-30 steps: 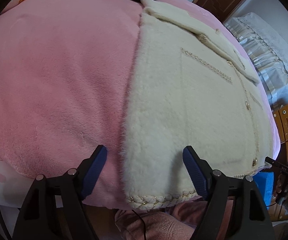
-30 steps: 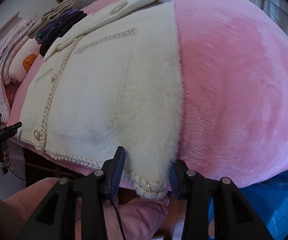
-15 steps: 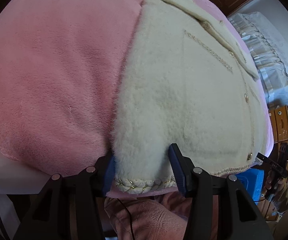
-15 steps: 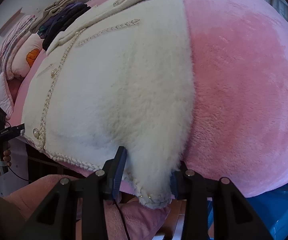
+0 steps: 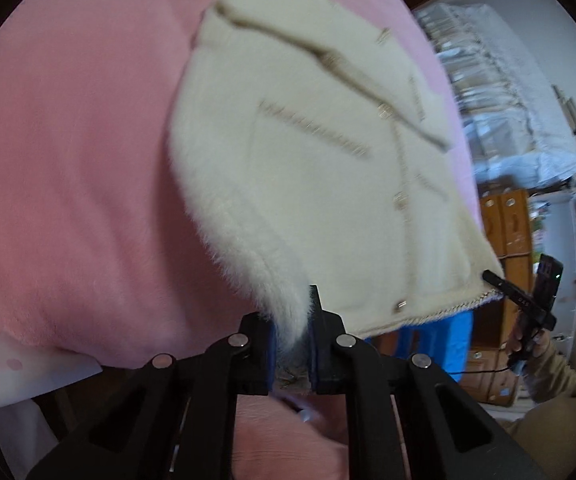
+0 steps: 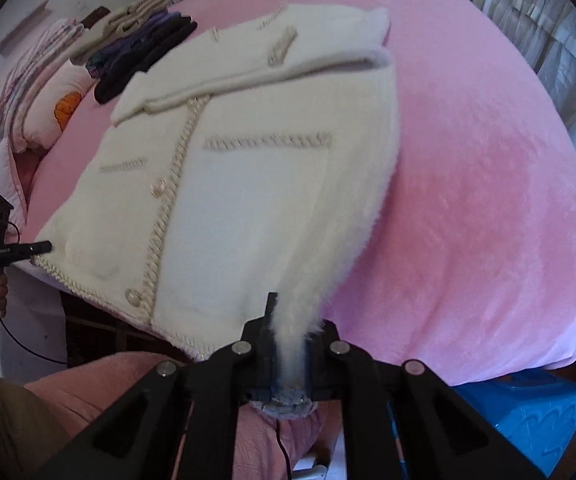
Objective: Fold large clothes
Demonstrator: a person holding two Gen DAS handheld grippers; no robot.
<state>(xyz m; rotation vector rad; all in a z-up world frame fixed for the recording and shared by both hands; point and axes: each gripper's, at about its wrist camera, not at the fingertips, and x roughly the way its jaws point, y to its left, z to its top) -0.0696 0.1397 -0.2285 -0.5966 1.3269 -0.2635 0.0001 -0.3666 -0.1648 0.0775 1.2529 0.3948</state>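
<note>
Left gripper (image 5: 291,344) is clenched on the near hem corner of a fluffy cream button-front cardigan (image 5: 327,184); right gripper (image 6: 289,356), jaws closing, pinches the opposite corner. The cardigan lies on a plush pink blanket (image 6: 487,200), hem apparently lifted, though motion blurs it.

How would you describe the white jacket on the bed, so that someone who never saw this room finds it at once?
Look at the wide pink bed. The cream fluffy jacket lies across its near part, its hem corners pinched by the left gripper and the right gripper. Unlike the dark folded clothes stacked behind it, it is pale and furry, with braided trim and pearl-like buttons.
</note>
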